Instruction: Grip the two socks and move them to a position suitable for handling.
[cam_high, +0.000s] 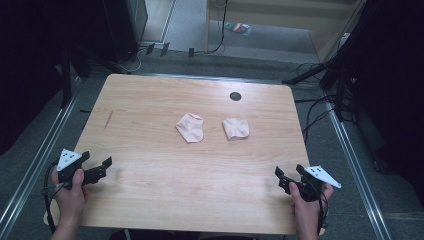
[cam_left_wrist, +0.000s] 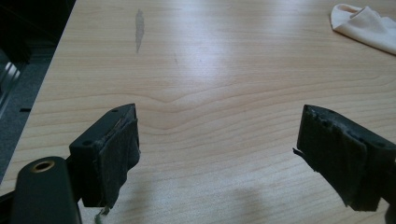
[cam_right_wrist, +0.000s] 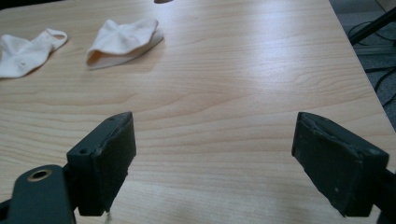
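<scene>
Two pale cream socks lie crumpled near the middle of the wooden table (cam_high: 150, 195): the left sock (cam_high: 190, 127) and the right sock (cam_high: 235, 128), a small gap between them. My left gripper (cam_high: 96, 161) rests at the table's near left corner, held by a hand, its jaws wide apart with nothing between them. My right gripper (cam_high: 289, 171) sits at the near right corner, also open and empty. The left gripper view has its gripper (cam_left_wrist: 219, 140) over bare wood, with one sock (cam_left_wrist: 364, 25) far off. From the right gripper (cam_right_wrist: 212, 144) both socks (cam_right_wrist: 123, 39) (cam_right_wrist: 25, 51) lie ahead to the left.
A dark round hole (cam_high: 235, 96) sits in the tabletop toward the far edge. A grey scuff mark (cam_high: 108, 119) marks the left side. Cables, stands and metal rails run on the floor around the table.
</scene>
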